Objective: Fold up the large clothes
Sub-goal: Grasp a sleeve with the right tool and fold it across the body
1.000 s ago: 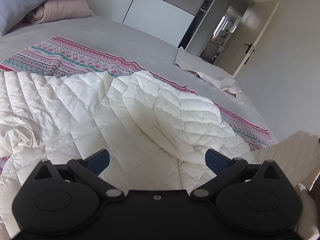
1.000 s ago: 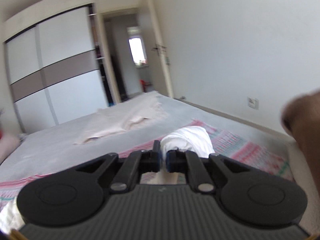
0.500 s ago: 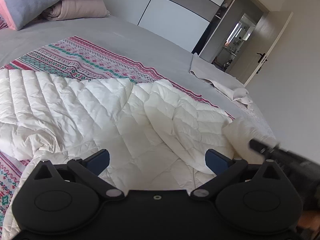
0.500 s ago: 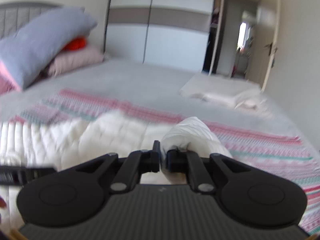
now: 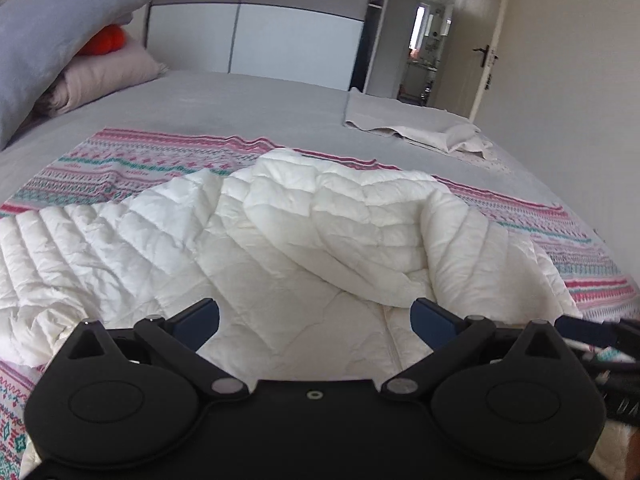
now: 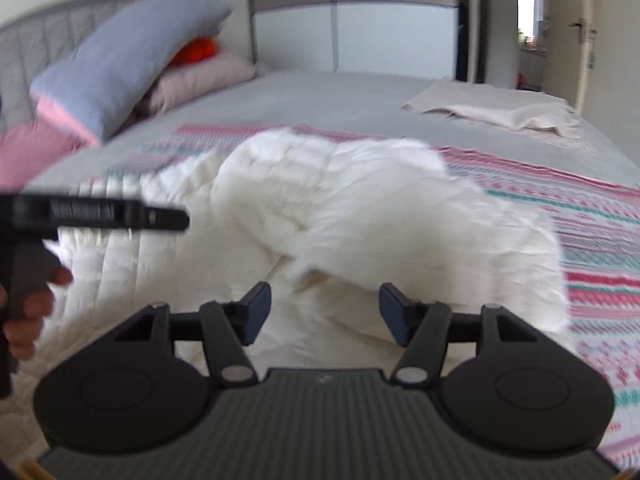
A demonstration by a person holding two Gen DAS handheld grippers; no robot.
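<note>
A white quilted puffer jacket (image 5: 280,240) lies spread on the bed over a pink and teal patterned blanket (image 5: 132,160). Its right sleeve (image 5: 472,248) is folded inward across the body. The jacket also shows in the right wrist view (image 6: 360,208), blurred. My left gripper (image 5: 316,316) is open and empty just above the jacket's lower part. My right gripper (image 6: 325,312) is open and empty above the jacket, near the folded sleeve. The right gripper's side shows at the right edge of the left wrist view (image 5: 592,332); the left gripper shows at the left of the right wrist view (image 6: 100,216).
The grey bed sheet (image 5: 248,104) stretches back to pillows (image 5: 60,40) at the far left. A beige cloth (image 5: 420,128) lies at the far right corner. A wardrobe (image 5: 288,36), an open door (image 5: 480,48) and a wall stand beyond the bed.
My right gripper has opened and let go of the white sleeve, which now lies folded over the jacket. Both views have swung toward the headboard side.
</note>
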